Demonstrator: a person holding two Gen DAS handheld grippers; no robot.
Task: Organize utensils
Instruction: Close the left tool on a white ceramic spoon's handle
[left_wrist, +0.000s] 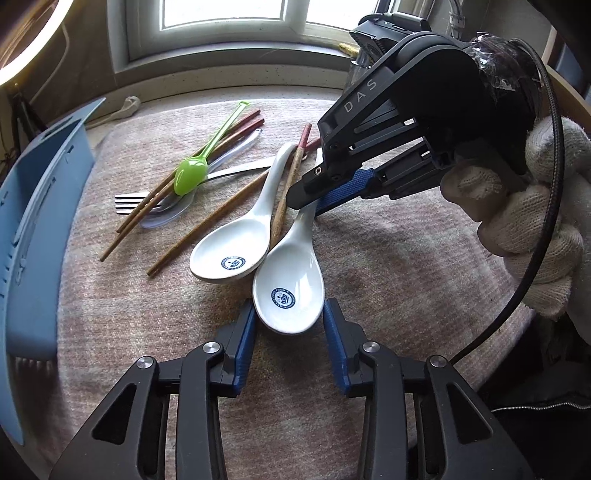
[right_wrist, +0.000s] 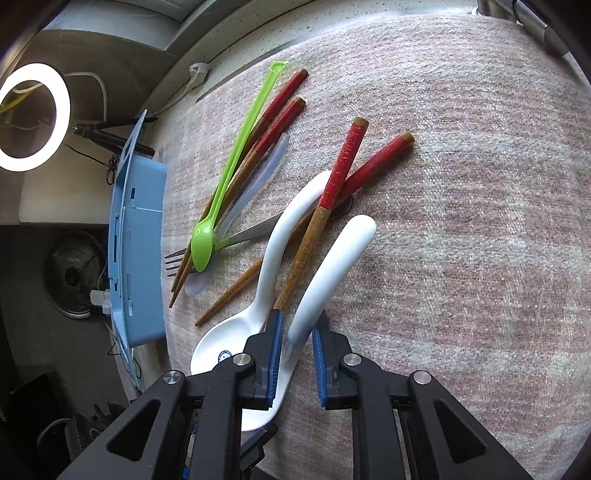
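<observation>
- Right gripper (left_wrist: 306, 201) reaching down from the right side of the counter, held by a hand (left_wrist: 524, 206) in a white knitted glove.
- Its fingers (right_wrist: 275, 343) narrow, clamped on the handle of the near white spoon (left_wrist: 288, 291), low on the handle just above the bowl.
- Left gripper (left_wrist: 290, 314) at the front edge, its fingers (left_wrist: 245, 332) set to either side of that same spoon's bowl, blue pads right at the rim; pressing or merely beside it, impossible to tell.
- Near white spoon lying bowl up on the striped cloth (left_wrist: 388, 277) covering the counter, bowl toward the front edge, handle angled toward the back, a blue round mark inside the bowl.
- Second white spoon (left_wrist: 229, 254) just to its left, the two bowls touching, the same blue mark inside.
- One brown chopstick (left_wrist: 286, 199) with a red-wrapped top lying between the two white handles; its partner (left_wrist: 207, 229) crossing under the second spoon's handle.
- Further toward the back-left: a loose heap of a green plastic spoon (left_wrist: 190, 173), a clear plastic spoon (left_wrist: 166, 218), a metal fork (left_wrist: 127, 203) and another pair of red-topped chopsticks (right_wrist: 280, 122), all overlapping.
- Blue plastic organiser (left_wrist: 33, 221) standing along the left edge, apart from the heap.
- Window (left_wrist: 221, 11) behind the back edge; lit ring light (right_wrist: 33, 116) off beyond the left edge.
</observation>
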